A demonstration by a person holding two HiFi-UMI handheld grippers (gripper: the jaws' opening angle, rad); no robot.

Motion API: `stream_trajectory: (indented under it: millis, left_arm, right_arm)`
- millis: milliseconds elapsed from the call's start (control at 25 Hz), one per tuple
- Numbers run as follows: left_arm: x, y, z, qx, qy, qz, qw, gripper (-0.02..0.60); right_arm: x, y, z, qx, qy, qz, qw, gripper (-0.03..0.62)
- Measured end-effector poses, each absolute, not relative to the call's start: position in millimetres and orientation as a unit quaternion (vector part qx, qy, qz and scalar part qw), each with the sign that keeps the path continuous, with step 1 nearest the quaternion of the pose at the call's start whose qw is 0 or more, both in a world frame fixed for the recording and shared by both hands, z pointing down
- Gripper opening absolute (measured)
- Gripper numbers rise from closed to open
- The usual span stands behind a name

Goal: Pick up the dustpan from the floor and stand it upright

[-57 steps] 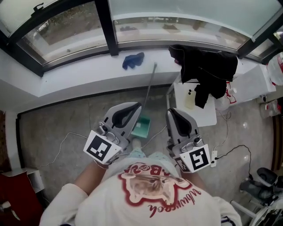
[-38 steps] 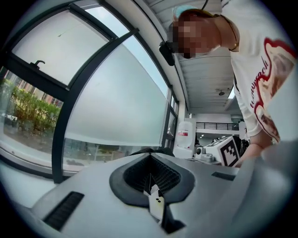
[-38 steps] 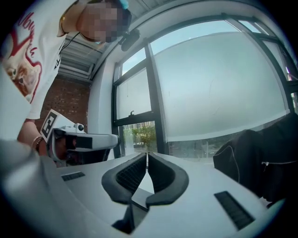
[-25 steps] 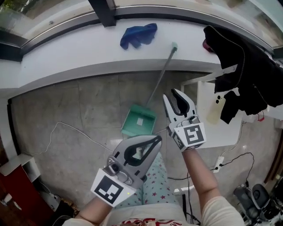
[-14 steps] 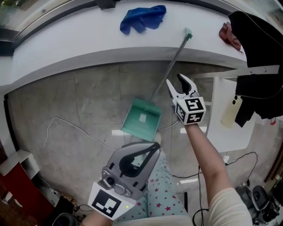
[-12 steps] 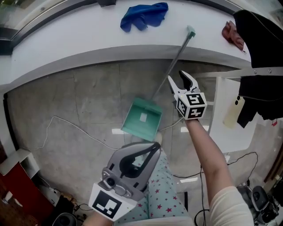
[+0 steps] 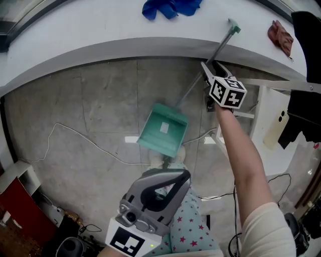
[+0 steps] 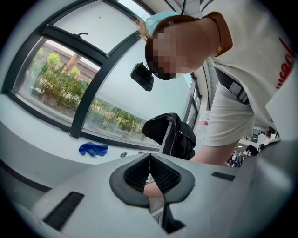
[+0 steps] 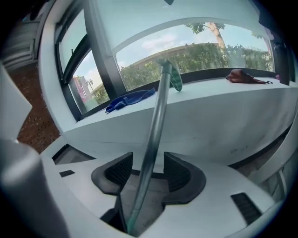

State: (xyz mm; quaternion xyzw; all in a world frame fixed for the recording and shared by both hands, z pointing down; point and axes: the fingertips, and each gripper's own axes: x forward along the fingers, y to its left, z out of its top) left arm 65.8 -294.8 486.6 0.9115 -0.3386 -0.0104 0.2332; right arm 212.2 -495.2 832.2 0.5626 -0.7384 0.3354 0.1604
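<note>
The green dustpan [image 7: 163, 129] lies flat on the grey floor. Its long metal handle [image 7: 200, 83] slants up to the white window sill [image 7: 100, 30], where its green tip rests. My right gripper [image 7: 210, 65] is at the upper part of that handle with its jaws opening. In the right gripper view the handle [image 9: 156, 121] runs between the two pads of the right gripper [image 9: 148, 160], with a gap on each side. My left gripper [image 7: 184, 173] hangs low by the person's leg, shut and empty; in its own view the left gripper [image 8: 150, 157] points at the window.
A blue cloth [image 7: 170, 7] and a red cloth [image 7: 280, 36] lie on the sill. A white table [image 7: 271, 115] with a dark garment [image 7: 306, 115] stands to the right of the handle. A thin cable [image 7: 75, 138] trails across the floor left of the dustpan.
My right gripper has reached forward and down to the dustpan handle and its jaws have spread around it. The left gripper has sunk towards the person's leg.
</note>
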Motion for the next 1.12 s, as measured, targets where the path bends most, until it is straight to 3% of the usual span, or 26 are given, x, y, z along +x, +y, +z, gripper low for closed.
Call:
stream_trajectory:
  millis: [200,280,680,1120]
  left_arm:
    - [58.0,-291.2,496.2,0.909,-0.347,0.001,0.23,0.02]
    - [54.8,-289.7,500.3,0.909,-0.35,0.005,0.228,0.02]
    - [45.8,-286.0,491.7,0.91,-0.349,0.013,0.225,0.02]
    - [45.3,-284.1,473.6,0.913,-0.351,0.022,0.209,0.02]
  right_arm:
    - [213.0,-502.0,842.7,0.574,-0.712,0.383,0.134,0.208]
    - [209.6,-503.0,845.1,0.578,-0.706,0.387,0.134,0.11]
    - [178.6,-492.0,818.6,0.573,-0.722,0.374,0.109,0.099]
    - [121.1,-484.9,741.3,0.526,-0.794,0.28,0.122,0.099]
